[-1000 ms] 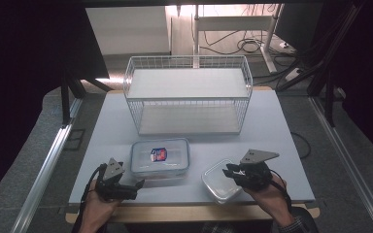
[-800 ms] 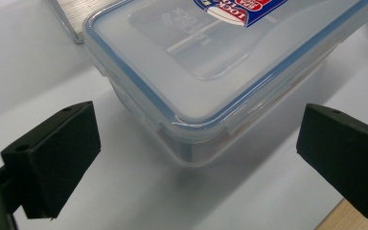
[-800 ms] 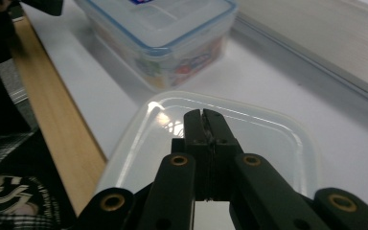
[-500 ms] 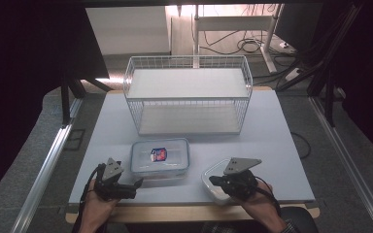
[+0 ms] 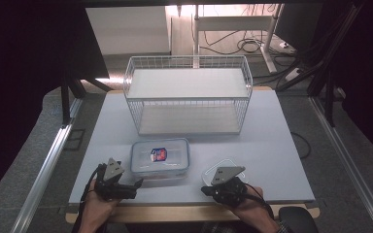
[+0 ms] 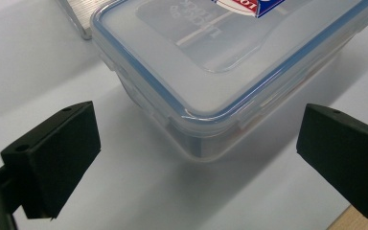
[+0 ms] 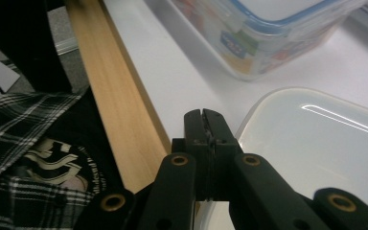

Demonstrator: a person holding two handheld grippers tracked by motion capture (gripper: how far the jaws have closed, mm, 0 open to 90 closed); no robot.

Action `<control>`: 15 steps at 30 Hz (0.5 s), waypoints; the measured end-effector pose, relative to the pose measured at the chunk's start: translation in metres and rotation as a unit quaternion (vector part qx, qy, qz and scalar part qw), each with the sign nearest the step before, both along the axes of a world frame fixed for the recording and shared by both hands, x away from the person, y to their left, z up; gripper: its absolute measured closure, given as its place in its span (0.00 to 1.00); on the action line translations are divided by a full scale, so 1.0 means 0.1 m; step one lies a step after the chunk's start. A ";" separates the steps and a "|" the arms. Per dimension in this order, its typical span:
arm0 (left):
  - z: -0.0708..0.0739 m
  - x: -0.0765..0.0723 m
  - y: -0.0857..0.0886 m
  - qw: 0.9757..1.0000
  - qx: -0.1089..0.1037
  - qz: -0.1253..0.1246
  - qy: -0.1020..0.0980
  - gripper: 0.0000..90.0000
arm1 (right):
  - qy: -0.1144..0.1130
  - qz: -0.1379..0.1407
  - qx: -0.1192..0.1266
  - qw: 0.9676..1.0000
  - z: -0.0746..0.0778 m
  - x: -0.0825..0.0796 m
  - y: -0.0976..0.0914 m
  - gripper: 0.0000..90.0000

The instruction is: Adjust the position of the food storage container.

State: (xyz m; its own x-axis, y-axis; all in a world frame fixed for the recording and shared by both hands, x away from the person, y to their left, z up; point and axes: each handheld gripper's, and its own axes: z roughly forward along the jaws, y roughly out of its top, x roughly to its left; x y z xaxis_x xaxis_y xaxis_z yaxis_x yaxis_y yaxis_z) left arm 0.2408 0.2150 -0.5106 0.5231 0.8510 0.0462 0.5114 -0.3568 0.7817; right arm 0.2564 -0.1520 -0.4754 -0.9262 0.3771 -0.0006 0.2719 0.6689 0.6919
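A clear lidded food container [image 5: 160, 156] with a blue-rimmed lid and a red-and-blue label sits near the table's front. My left gripper [image 5: 130, 178] stands wide open beside its near left corner. In the left gripper view that container corner [image 6: 206, 115] lies ahead, between the black fingers [image 6: 52, 158], untouched. A small translucent lid [image 5: 223, 166] lies to the right. My right gripper [image 5: 207, 190] is over the lid's near left edge, jaws shut. In the right gripper view the closed tips [image 7: 205, 120] sit just left of the translucent lid [image 7: 316, 143], with nothing visible between them.
A white wire basket [image 5: 188, 99] stands at the middle back of the pale table [image 5: 272, 141]. The wooden front edge [image 7: 115, 105] runs close to my right gripper. A plaid sleeve [image 7: 24, 143] shows below it.
My right gripper has moved left and toward the table's front edge, across the translucent lid. The left gripper and the container have stayed where they were.
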 end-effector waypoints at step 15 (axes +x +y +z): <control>-0.01 0.00 -0.03 1.000 0.005 0.001 0.003 0.02 | -0.006 -0.072 0.007 0.997 -0.03 0.34 -0.21 0.99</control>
State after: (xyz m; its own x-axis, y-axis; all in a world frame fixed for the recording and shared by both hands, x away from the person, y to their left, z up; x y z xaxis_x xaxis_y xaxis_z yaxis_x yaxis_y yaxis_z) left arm 0.2412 0.2125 -0.5112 0.5215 0.8517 0.0519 0.5169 -0.3638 0.7749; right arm 0.2901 -0.1726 -0.4779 -0.8628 0.5056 -0.0062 0.3549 0.6143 0.7048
